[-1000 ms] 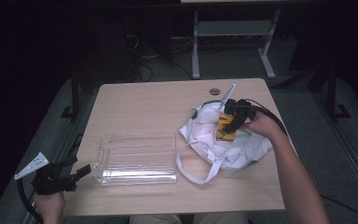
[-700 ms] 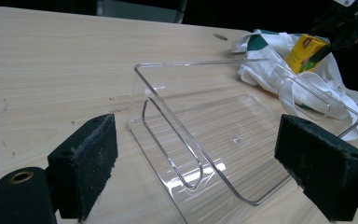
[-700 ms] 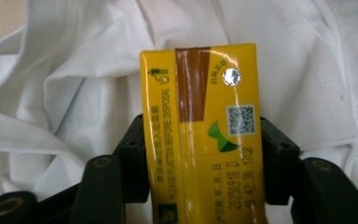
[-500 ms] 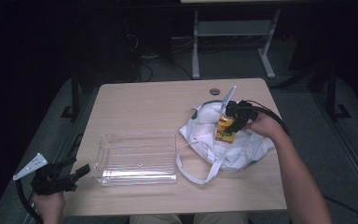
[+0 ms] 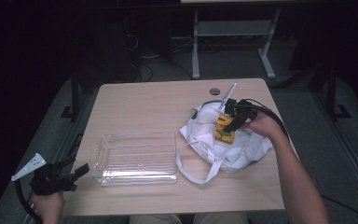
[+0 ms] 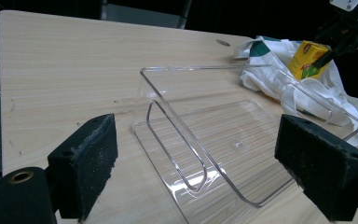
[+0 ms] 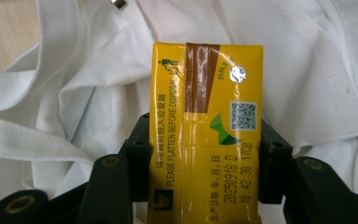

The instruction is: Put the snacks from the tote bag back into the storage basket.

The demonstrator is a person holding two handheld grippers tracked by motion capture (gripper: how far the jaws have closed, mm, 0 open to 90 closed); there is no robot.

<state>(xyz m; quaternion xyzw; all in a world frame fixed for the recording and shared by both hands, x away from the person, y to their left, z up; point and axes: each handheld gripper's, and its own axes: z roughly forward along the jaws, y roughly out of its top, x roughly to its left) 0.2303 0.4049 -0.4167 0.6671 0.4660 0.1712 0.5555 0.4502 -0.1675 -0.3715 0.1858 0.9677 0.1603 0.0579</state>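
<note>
High view: the right gripper (image 5: 230, 122) clamps a yellow drink carton (image 5: 224, 130) above a white cloth bag (image 5: 223, 149) at right of centre on the worktop (image 5: 144, 102).
Its jaws press the carton's two sides, the right gripper view shows. At lower left, the left gripper (image 5: 72, 175) sits with jaws wide, just beside a clear plastic tray (image 5: 137, 158).

Right gripper (image 5: 227, 125) clamped a yellow carton (image 5: 224, 129) over the white cloth bag (image 5: 226, 144), which lay just right of the clear plastic tray (image 5: 137, 158) on the wooden table (image 5: 158, 105); left gripper (image 5: 72, 175), jaws apart, hung off the tray's left end at the table's near-left corner.
</note>
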